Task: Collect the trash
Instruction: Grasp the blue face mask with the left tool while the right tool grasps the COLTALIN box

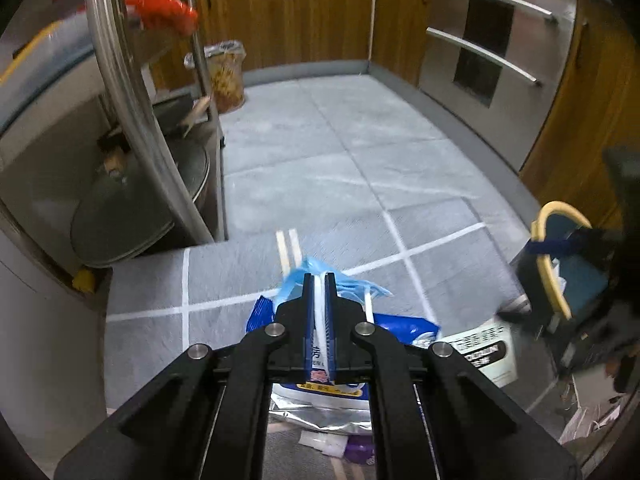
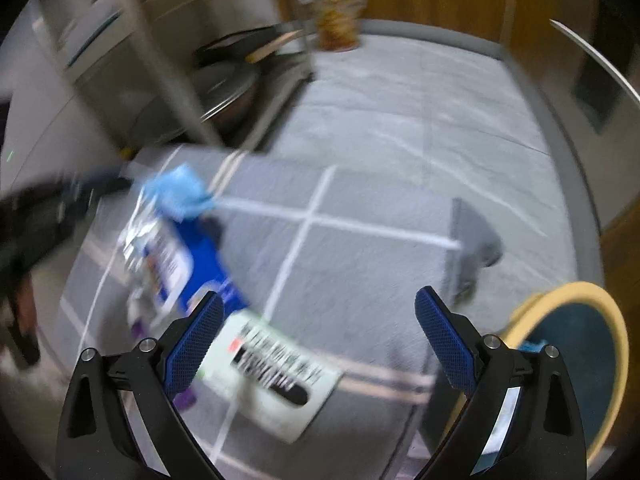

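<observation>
Left tool (image 1: pixel 319 312) pinching thin white plastic strip (image 1: pixel 320 320), crinkled foil pouch (image 1: pixel 320 408) — grey carpet (image 1: pixel 360 200).

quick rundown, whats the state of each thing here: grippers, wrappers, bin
left gripper: shut on the blue and white wrapper
blue and white wrapper: pinched at its edge, hanging below the fingers
light blue plastic bag: crumpled, by the wrapper
white printed packet: flat on the grey mat
right gripper: open, empty, above the packet
yellow-rimmed bin: open, something light blue inside
lined basket by the cabinets: upright
</observation>
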